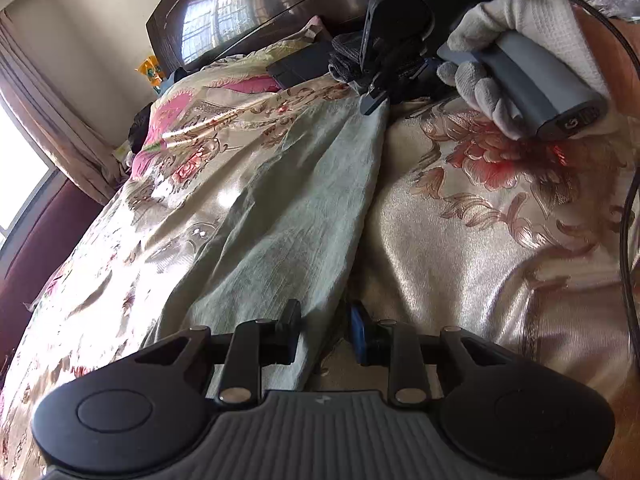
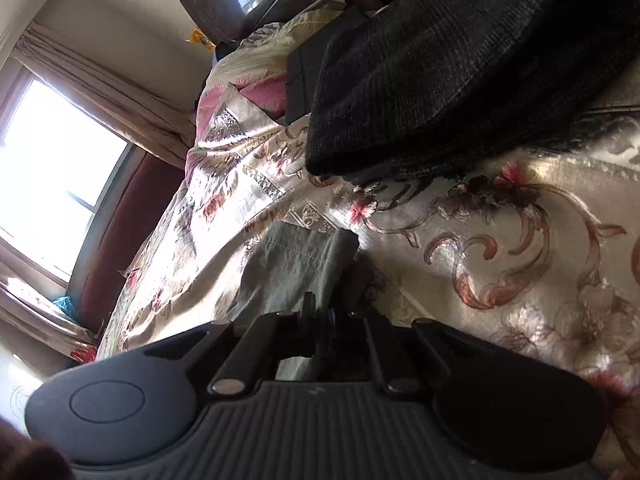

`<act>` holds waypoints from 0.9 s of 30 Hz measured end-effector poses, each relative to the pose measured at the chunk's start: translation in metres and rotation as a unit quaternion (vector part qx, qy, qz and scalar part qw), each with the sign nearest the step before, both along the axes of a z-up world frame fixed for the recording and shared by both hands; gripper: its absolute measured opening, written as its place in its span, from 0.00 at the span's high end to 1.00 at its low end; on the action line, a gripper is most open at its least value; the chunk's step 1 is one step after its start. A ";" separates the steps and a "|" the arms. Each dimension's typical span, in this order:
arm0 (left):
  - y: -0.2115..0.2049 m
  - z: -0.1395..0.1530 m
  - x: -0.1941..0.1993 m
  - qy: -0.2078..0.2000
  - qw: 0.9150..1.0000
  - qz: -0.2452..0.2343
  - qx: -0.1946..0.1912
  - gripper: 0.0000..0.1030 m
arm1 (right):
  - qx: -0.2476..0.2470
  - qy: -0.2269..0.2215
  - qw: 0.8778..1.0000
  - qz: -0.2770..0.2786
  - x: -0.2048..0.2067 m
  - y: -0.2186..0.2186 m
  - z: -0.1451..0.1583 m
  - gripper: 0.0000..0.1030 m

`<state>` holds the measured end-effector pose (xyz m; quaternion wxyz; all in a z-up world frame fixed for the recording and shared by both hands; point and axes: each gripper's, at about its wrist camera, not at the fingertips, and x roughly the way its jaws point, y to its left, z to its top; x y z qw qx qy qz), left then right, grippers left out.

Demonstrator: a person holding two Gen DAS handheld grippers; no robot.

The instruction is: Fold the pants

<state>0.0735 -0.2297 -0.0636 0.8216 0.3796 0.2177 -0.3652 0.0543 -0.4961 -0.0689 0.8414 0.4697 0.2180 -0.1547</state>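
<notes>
Pants (image 1: 288, 208), pale green and creased, lie stretched along the floral bedspread (image 1: 460, 248). Right claw (image 1: 374, 98) pinches one end. Left claw (image 1: 326, 332) stands spread about the other.

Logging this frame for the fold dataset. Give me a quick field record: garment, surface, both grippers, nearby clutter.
garment: pale green pants, stretched between both grippers
surface: floral bedspread
left gripper: fingers part open, pants edge between them
right gripper: shut on pants, held by white-gloved hand
clutter: dark knit garment; black box
</notes>
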 end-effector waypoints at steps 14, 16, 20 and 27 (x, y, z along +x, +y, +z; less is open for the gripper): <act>0.028 0.004 -0.009 0.004 0.999 0.034 -0.030 0.56 | -0.003 0.001 0.999 0.036 -0.006 0.014 0.004 0.53; 0.029 0.006 -0.009 0.000 0.999 0.040 -0.037 0.56 | 0.003 -0.001 0.999 0.040 0.009 0.011 -0.001 0.53; 0.036 0.012 -0.008 -0.009 0.997 0.053 -0.055 0.56 | 0.008 -0.018 0.999 0.048 0.038 0.012 -0.008 0.53; 0.039 0.021 0.019 -0.015 0.995 0.081 -0.062 0.55 | 0.041 -0.027 0.998 0.032 0.030 0.006 -0.013 0.97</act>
